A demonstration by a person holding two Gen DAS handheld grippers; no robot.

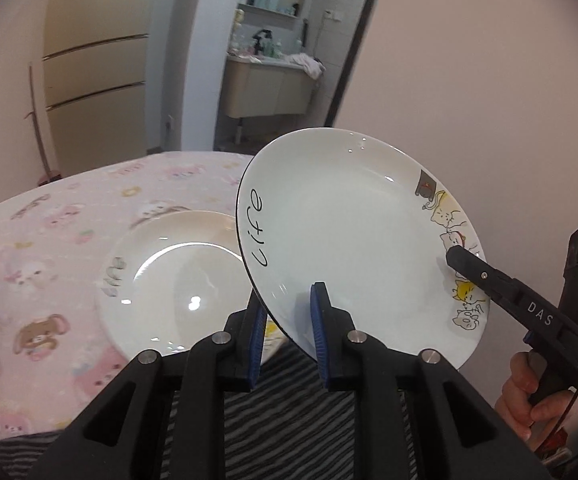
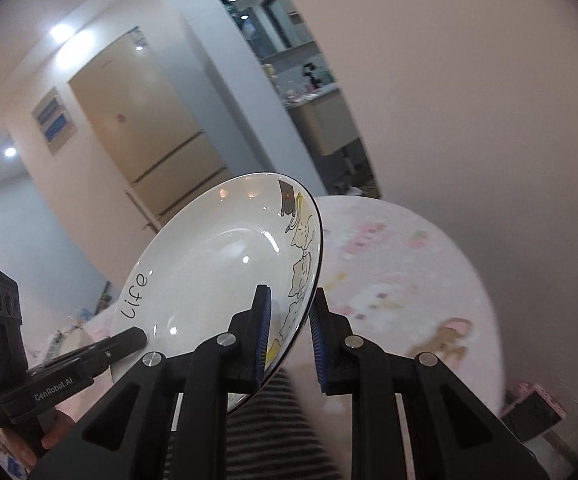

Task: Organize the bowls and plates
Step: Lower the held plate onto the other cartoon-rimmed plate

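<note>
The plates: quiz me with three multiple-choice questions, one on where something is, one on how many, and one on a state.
1. Where does the plate with grey marks lie?
A. on the pink tablecloth
B. in a sink
C. on a chair

2. How many plates show in the left wrist view?
A. one
B. two
C. four

3. How is the cat plate placed?
A. flat on the table
B. tilted in the air
C. upside down on the floor

Answers: 1 A, it rests on the cloth. 2 B, only those two appear. 3 B, the left gripper and right gripper hold its rim aloft.

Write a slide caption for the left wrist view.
Both grippers hold a white cat-printed plate tilted above another white plate.
</note>
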